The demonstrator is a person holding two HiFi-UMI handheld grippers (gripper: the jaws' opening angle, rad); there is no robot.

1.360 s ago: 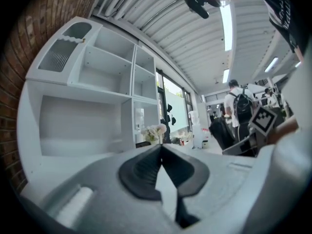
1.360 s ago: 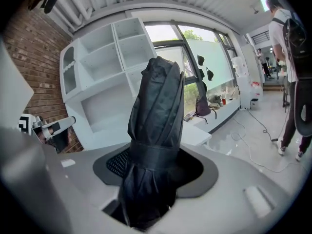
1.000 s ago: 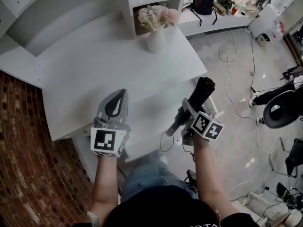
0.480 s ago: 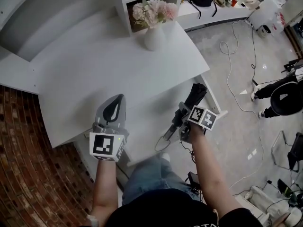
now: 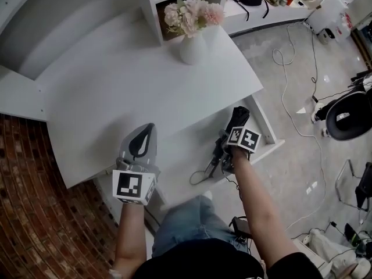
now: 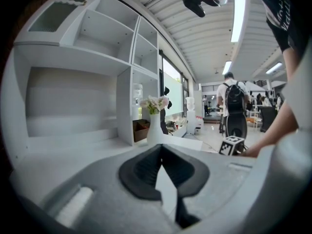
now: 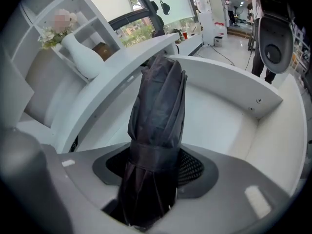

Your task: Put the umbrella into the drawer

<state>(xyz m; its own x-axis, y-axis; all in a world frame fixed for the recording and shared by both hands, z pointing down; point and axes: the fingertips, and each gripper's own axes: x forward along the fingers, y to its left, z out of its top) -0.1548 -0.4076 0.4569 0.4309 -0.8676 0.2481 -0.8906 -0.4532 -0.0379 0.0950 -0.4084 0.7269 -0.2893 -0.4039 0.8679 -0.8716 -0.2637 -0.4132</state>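
Right gripper view shows the folded black umbrella clamped between the fingers of the right gripper, with its far end angled down into the open white drawer. In the head view the drawer stands pulled out below the front edge of the table. The left gripper hovers over that edge, its fingers closed together on nothing. A white vase of pink flowers stands at the table's far side.

**Bright, even light; heavy fisheye at the edges**

Overhead, ceiling light strips and windows flood the white counter, leaving only soft shadows. Both gripper views bend strongly and have black corners. The left gripper blurs near the lens.
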